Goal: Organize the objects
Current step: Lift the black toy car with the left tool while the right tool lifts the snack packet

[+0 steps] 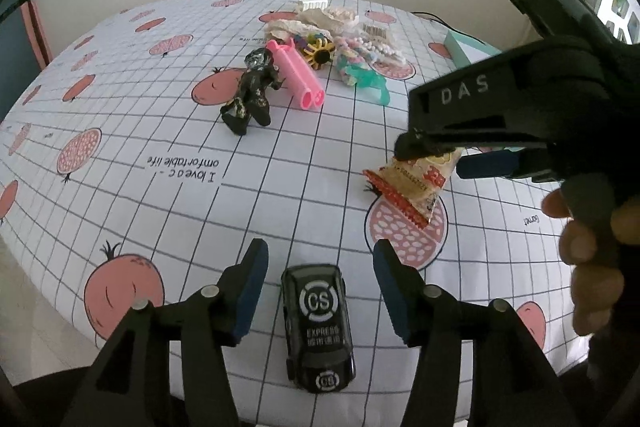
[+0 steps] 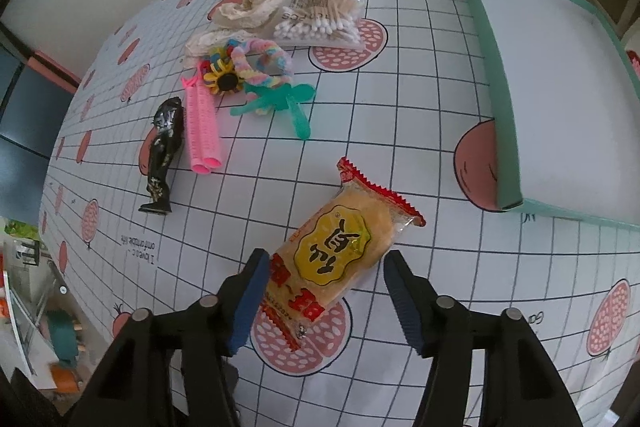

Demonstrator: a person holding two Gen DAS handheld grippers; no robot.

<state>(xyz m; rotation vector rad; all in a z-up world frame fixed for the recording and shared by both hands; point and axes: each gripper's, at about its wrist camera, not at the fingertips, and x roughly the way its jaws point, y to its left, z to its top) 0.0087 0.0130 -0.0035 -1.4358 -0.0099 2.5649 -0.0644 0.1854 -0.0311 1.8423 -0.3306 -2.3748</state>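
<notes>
Rice cracker packet (image 2: 340,251) flat on tablecloth (image 2: 400,147), between spread fingers of right tongs (image 2: 324,291); left pad at packet edge, not clamped. Black toy car (image 1: 318,327) between wide-spread left tongs (image 1: 320,291), untouched.

Teal tray (image 2: 508,99) ahead-right of right tongs: visible part holds nothing. Judged: sorting barely begun.

Far ahead-left, unsorted: dark figurine (image 2: 164,155), pink hair rollers (image 2: 204,131), cotton swabs pack (image 2: 320,19), hair ties, clips.

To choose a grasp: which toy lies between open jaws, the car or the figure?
The black car, between the left gripper's jaws; the figure lies farther off.
</notes>
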